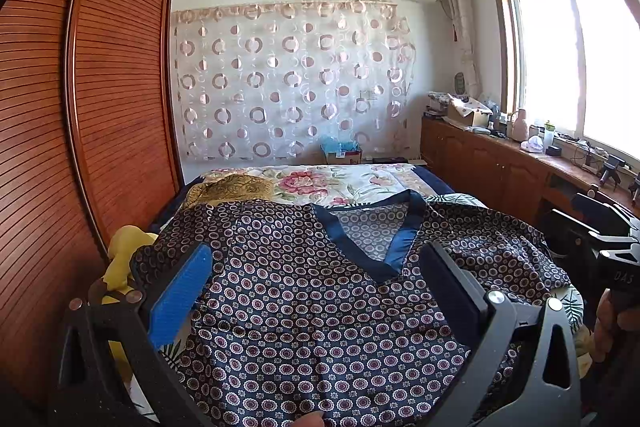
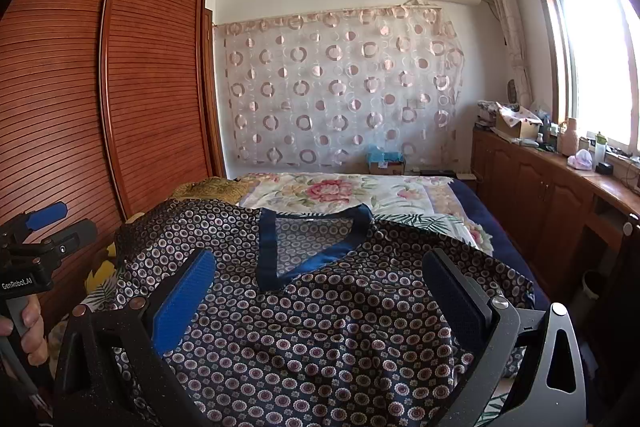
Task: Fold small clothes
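Patterned top [image 1: 320,307] spread; yellow cloth [image 1: 124,247] clearer left view

Black frames, silver screws, fingers [image 1: 176,291] padded blue; handle possibly marked "GenRobot.AI".

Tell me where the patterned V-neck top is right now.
In both wrist views the patterned top lies spread flat on the bed, neckline toward the far wall, just ahead of both open tools, with the slatted wardrobe to its left.

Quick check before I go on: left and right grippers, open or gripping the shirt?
Left gripper: open, holding nothing, above the patterned shirt.
Right gripper: open, holding nothing, above the same shirt.
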Demonstrator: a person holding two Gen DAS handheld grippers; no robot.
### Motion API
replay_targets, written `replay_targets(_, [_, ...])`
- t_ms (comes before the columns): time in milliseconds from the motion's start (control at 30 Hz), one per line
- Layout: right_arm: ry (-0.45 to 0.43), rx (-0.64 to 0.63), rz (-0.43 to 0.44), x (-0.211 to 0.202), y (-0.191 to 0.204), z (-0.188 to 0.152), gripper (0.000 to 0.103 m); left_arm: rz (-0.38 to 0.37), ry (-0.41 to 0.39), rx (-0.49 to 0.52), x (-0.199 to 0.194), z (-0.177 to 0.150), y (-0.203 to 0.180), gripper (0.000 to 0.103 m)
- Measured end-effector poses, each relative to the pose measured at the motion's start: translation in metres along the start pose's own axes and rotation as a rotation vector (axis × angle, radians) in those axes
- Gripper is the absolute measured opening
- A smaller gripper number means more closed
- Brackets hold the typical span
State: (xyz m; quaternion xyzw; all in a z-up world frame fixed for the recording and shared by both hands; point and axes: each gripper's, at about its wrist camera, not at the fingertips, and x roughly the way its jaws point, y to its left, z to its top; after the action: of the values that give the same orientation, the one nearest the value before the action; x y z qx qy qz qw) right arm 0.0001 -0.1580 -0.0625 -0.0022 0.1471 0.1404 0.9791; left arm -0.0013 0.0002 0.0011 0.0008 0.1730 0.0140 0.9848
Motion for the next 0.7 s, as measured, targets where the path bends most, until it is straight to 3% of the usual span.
replay_targets(700, [0.000,0.002,0.002,0.0006,0.0010,-0.0001,0.103,0.006,-0.008,0.007,-0.0058,0.0017,-0.0007,0.103])
